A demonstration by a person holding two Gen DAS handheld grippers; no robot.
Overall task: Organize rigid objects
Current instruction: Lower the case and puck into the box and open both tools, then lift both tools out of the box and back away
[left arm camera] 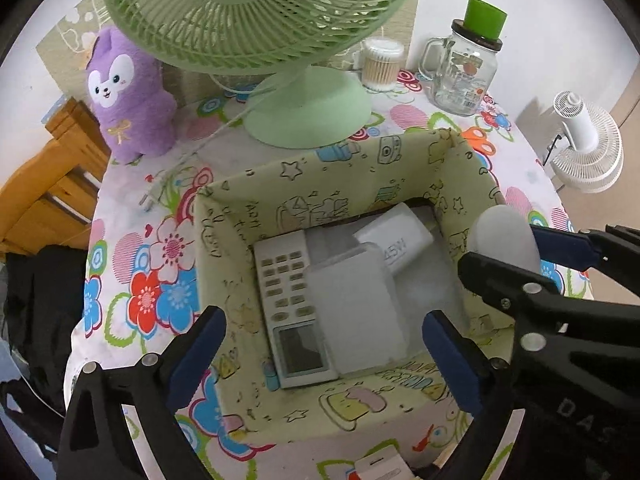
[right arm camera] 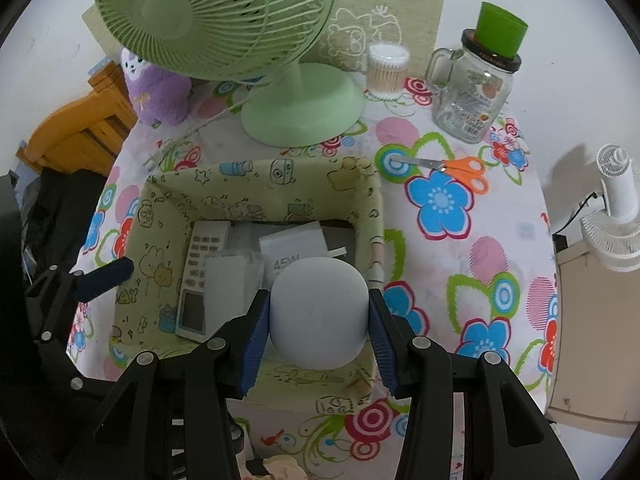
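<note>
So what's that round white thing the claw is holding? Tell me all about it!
The white rounded thing looks like a smooth, matte plastic dome, pale and plain, with no buttons or marks showing. The right gripper holds it by its two sides, blue jaws pressed against them. It hangs above the near right corner of the green cartoon-print box, not yet touching the remote or the white boxes inside.

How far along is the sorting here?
Done: the remote, a frosted case and a 45W charger lie in the fabric bin. In hand: the right gripper grips a pale rounded device over the bin; the left gripper is open, empty. Left: orange scissors on the table.
</note>
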